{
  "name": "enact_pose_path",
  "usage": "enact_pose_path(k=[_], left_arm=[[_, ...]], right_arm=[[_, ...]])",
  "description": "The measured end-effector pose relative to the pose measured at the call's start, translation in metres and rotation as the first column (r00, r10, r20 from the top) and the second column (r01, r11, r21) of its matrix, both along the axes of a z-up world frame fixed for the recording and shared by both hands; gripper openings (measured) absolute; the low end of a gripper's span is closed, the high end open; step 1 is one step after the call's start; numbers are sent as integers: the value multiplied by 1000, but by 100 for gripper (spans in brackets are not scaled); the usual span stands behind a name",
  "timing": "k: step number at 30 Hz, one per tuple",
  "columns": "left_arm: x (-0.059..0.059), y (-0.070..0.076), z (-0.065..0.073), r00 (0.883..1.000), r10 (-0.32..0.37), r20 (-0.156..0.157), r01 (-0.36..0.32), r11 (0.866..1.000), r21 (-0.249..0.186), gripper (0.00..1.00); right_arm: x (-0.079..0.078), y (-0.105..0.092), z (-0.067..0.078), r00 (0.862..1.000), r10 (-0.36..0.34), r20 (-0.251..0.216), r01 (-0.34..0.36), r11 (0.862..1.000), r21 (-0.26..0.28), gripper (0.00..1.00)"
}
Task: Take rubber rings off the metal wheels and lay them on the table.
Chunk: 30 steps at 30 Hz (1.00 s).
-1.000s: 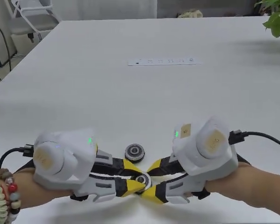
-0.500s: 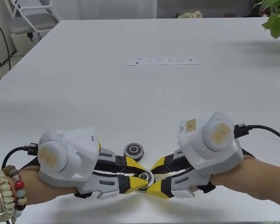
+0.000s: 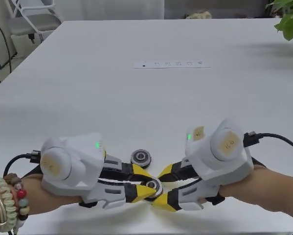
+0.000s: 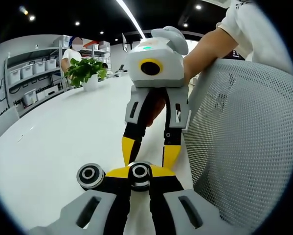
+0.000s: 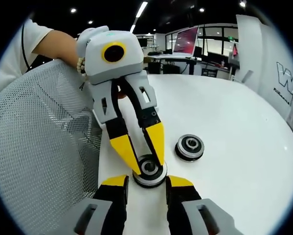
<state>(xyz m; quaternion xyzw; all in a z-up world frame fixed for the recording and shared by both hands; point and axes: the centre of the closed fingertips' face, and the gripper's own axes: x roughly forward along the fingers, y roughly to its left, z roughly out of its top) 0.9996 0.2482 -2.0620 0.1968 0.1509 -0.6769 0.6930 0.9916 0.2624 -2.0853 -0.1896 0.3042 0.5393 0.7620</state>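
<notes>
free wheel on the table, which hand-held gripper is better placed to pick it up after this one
Left, probably. The free wheel lies right beside the jaws of the left hand-held gripper, farther from the right hand-held gripper. Both are shut on the other wheel, so either must release first.

Since one second ago the left claw [image 3: 146, 186] has moved a little to the right, and the wheel [image 3: 154, 185] in its grip went with it. The right claw [image 3: 159, 188] has shifted slightly right and rolled a bit.
</notes>
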Motion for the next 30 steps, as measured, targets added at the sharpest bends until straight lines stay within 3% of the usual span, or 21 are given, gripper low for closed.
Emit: enact_pose_path(k=[2, 4, 5, 7, 30], left_arm=[[0, 0, 0, 1000, -2, 1, 2, 1000, -1, 8], [0, 0, 0, 1000, -3, 1, 3, 1000, -2, 8], [0, 0, 0, 1000, -3, 1, 3, 1000, -2, 8], [0, 0, 0, 1000, -3, 1, 3, 1000, -2, 8], [0, 0, 0, 1000, -10, 5, 10, 1000, -5, 8]], right_arm=[[2, -2, 2, 1000, -3, 6, 3, 1000, 6, 25], [5, -3, 8, 999, -33, -22, 34, 998, 44, 23], [3, -6, 6, 998, -38, -42, 39, 999, 36, 23], [2, -4, 5, 1000, -12, -9, 12, 1000, 25, 22], [1, -9, 4, 1000, 27, 6, -27, 1000, -13, 19]])
